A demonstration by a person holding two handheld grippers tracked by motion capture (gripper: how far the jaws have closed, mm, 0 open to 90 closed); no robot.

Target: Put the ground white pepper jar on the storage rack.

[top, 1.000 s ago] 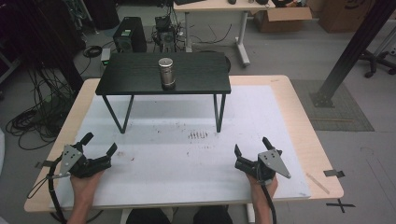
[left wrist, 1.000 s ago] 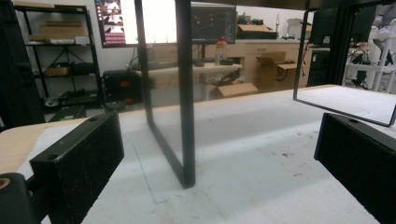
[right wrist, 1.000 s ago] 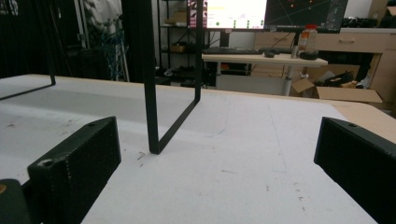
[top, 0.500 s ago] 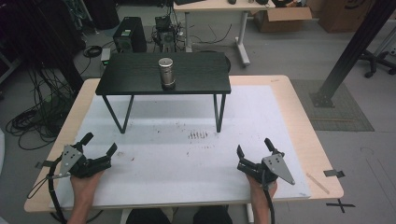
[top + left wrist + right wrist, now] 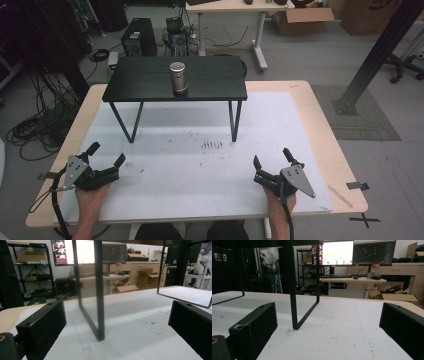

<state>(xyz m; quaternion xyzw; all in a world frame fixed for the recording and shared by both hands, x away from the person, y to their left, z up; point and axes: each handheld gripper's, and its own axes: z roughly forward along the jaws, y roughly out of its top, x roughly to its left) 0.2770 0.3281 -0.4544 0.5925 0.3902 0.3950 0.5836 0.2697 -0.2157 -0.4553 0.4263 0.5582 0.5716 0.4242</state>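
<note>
Resting both grippers low on the white mat (image 5: pixel 190 170), I see the left gripper (image 5: pixel 106 156) and right gripper (image 5: pixel 272 161) spread wide, holding nothing, well apart from the metal can (image 5: pixel 177 78) standing upright on the black stand (image 5: pixel 150 87).

— What do I have on the table?
— I count one metal canister (image 5: pixel 177 77), on one black stand (image 5: pixel 150 80).
— And tools?
— Two grippers: left gripper (image 5: pixel 106 159), right gripper (image 5: pixel 272 159). One white mat (image 5: pixel 200 165).
</note>
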